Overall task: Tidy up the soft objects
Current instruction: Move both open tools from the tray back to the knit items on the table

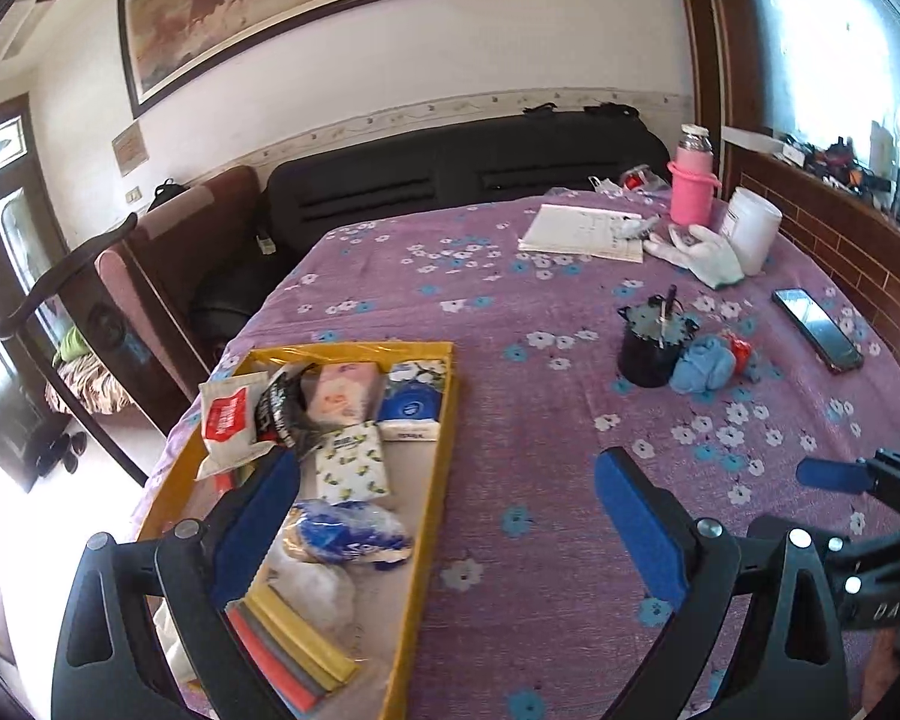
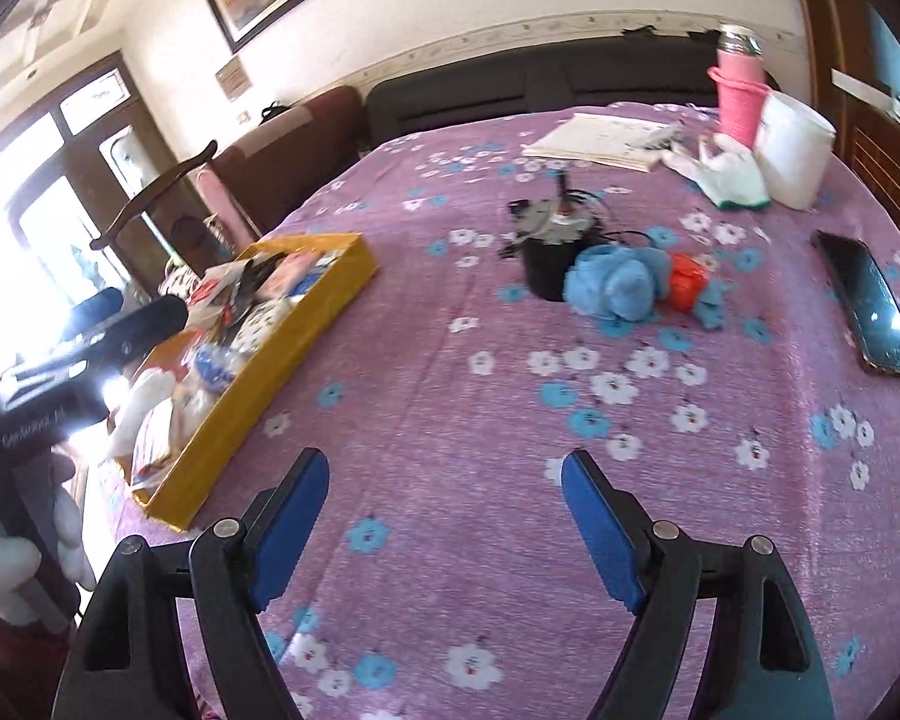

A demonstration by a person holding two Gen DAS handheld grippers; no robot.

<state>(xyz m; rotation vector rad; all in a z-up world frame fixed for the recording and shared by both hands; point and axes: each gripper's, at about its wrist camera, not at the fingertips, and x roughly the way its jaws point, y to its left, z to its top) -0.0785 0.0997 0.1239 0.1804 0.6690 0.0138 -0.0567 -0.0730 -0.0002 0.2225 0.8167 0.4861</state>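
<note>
A yellow tray at the table's left edge holds several soft packets: tissue packs, a blue-and-white bag and snack pouches. It also shows in the right wrist view. My left gripper is open and empty, its left finger over the tray. A blue soft toy with an orange part lies on the purple cloth beside a black pot; it shows in the right wrist view too. My right gripper is open and empty above the cloth, well short of the toy.
A black pot stands left of the toy. A phone lies at the right. At the back are a white glove, a white jar, a pink bottle and papers.
</note>
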